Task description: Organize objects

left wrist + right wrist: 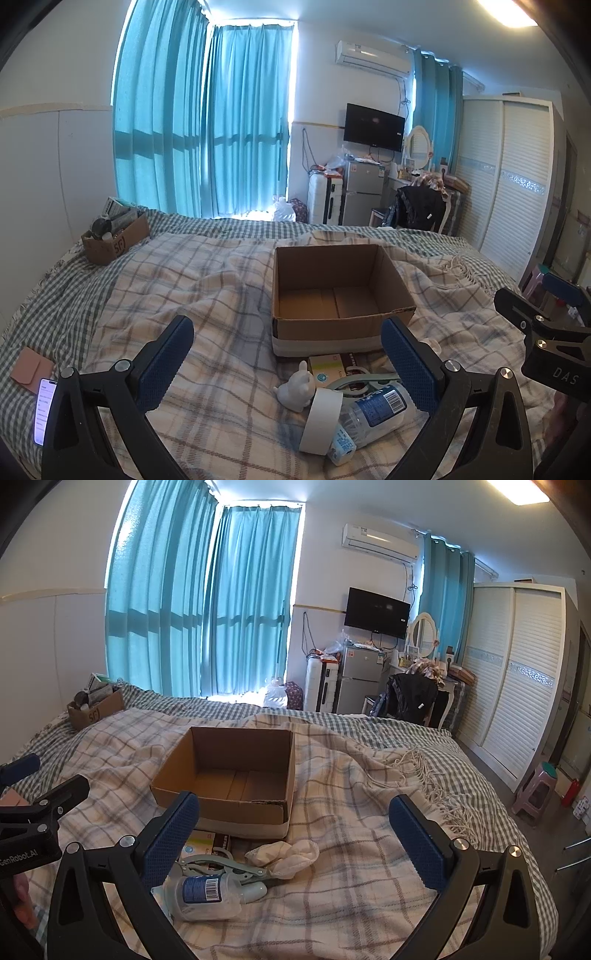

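An empty open cardboard box (340, 295) (236, 771) sits on the plaid blanket. In front of it lies a pile: a white rabbit figurine (295, 389), a roll of white tape (321, 421), a crushed clear plastic bottle with a blue label (376, 410) (203, 893), a small carton (341, 446), a flat box (328, 365) (201, 843), a grey-green clip (221, 866) and a white sock (286, 856). My left gripper (288, 362) is open and empty above the pile. My right gripper (295, 840) is open and empty above the sock.
A second cardboard box (112, 242) full of items stands at the bed's far left. A phone (44, 410) and a pink wallet (31, 367) lie at the left edge. A fridge (360, 679), chair, wardrobe (517, 686) and stool (535, 790) stand beyond the bed.
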Motion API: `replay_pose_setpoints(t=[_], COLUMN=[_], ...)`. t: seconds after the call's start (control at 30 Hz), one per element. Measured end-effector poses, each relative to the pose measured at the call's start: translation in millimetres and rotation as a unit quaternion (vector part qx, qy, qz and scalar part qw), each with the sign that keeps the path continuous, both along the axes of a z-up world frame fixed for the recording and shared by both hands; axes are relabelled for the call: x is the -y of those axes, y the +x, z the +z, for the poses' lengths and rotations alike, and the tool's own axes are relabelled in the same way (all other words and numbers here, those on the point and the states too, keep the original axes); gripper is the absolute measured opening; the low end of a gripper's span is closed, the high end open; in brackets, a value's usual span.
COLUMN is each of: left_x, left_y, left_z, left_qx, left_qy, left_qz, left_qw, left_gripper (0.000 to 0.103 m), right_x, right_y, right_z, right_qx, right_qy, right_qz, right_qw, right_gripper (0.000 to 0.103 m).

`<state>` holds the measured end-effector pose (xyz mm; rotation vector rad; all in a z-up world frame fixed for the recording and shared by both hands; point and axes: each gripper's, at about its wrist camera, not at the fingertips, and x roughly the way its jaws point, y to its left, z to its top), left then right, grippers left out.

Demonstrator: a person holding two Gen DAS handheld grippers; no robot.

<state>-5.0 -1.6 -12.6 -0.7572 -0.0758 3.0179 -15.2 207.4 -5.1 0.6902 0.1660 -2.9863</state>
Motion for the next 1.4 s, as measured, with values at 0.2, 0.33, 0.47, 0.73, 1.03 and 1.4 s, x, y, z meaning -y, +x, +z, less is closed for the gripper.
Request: replay_pose_setpoints(t=[0.2, 0.33, 0.47, 0.73, 1.03, 1.4], left_x=[2, 3, 4, 4, 5, -18], left_y=[0, 2, 3, 2, -6, -37], left_z=[1, 4, 6, 3, -19, -90], left_qx=[-0.001, -0.005, -0.007, 0.004, 0.042, 0.161], left_qy=[-0.002, -0.004, -0.004, 0.000, -0.002, -0.008], left_qz=[0.004, 0.005, 0.005, 0.005, 0.012, -0.011], left_qw=[1.0000, 1.0000, 1.0000, 1.0000, 0.9991, 0.9868], left_gripper=[0.103, 0.103, 0.103, 0.103, 0.103, 0.095], right_x=[0, 1, 3, 4, 2, -16], right_y=[-1, -1, 0, 2, -8, -38], right_z=[1, 2, 6, 10, 0, -44], right_qx=[0.000, 0.000, -0.003, -0.006, 0.018, 0.085], right_qy=[0.002, 0.003, 0.007, 0.012, 0.007, -0.014], right_qz=[0.001, 0.002, 0.004, 0.006, 0.007, 0.008], right_qw=[1.000, 1.000, 1.000, 1.000, 1.000, 0.996], right_gripper=[0.103, 0.103, 0.103, 0.103, 0.103, 0.103])
